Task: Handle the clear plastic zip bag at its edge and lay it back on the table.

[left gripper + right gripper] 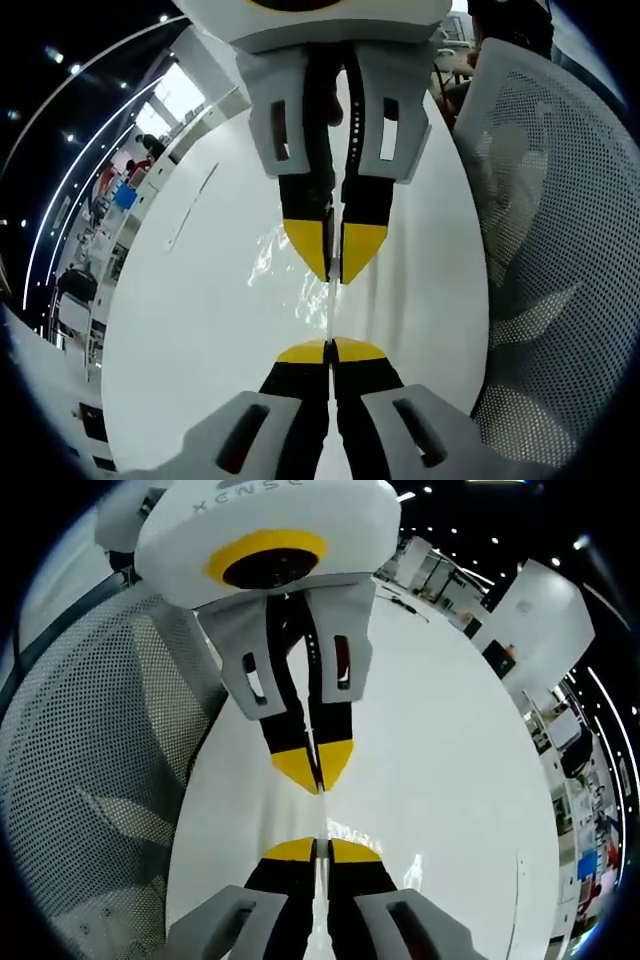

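Okay, I see both grippers, left (330, 345) and right (317, 845), clenched on the bag (300, 275) edge; uneven pull could tear it or slip it above the table (200, 320).

Clear plastic zip bag (300, 270), crinkled and glinting, stretched edge-on above the white table (200, 330).

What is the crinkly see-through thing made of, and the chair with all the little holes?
The clear, crinkly zip bag looks like thin glossy plastic: the white table shows through it and its wrinkles glint. The pale grey chair back looks like matte plastic or stiff mesh, dotted with rows of small holes; which one I can't tell.
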The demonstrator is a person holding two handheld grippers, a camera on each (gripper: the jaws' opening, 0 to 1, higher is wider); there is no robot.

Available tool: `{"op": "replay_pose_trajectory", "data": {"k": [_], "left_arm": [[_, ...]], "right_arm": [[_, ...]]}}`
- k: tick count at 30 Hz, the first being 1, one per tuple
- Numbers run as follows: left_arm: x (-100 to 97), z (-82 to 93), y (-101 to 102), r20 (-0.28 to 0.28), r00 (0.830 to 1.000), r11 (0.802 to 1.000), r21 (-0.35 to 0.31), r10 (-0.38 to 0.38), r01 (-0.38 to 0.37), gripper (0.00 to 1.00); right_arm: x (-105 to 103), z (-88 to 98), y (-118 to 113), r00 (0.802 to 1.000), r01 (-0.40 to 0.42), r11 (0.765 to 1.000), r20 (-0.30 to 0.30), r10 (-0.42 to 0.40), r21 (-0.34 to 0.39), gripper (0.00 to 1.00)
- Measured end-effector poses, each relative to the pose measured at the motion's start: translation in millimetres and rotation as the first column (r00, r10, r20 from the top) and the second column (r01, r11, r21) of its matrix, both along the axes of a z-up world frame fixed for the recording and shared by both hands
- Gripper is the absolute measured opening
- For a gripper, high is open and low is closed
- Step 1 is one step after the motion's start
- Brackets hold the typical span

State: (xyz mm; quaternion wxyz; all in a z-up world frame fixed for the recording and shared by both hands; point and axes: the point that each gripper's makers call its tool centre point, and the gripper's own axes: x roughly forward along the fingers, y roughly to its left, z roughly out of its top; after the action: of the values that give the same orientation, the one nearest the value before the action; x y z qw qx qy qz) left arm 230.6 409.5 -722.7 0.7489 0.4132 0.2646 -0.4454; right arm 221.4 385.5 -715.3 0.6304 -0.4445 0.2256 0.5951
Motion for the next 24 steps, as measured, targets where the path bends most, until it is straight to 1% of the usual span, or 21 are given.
{"op": "replay_pose_trajectory", "data": {"k": [3,7,17,24], "left_arm": [[0.2,0.2,0.6,-0.005,1.000,1.000,-0.007,0.010,-0.010,0.00],[0.8,-0.6,1.3,-0.006,1.000,1.000,-0.002,0.017,-0.017,0.00],[-0.4,-2.6,4.1,-0.008,1.000,1.000,-0.006,0.023,-0.023,0.00],[-0.4,-2.7,6.5,-0.009,1.000,1.000,-0.004,0.028,-0.028,0.00]], "right_arm": [[0.7,2.2,0.2,1.000,0.015,1.000,-0.001,-0.015,0.010,0.00],[0.5,1.8,-0.2,1.000,0.026,1.000,-0.002,-0.026,0.006,0.00],[3.0,-0.7,-2.9,0.999,0.034,0.999,0.001,-0.034,0.006,0.00],[2.8,0.8,-5.0,0.999,0.040,0.999,0.001,-0.040,0.005,0.00]]}}
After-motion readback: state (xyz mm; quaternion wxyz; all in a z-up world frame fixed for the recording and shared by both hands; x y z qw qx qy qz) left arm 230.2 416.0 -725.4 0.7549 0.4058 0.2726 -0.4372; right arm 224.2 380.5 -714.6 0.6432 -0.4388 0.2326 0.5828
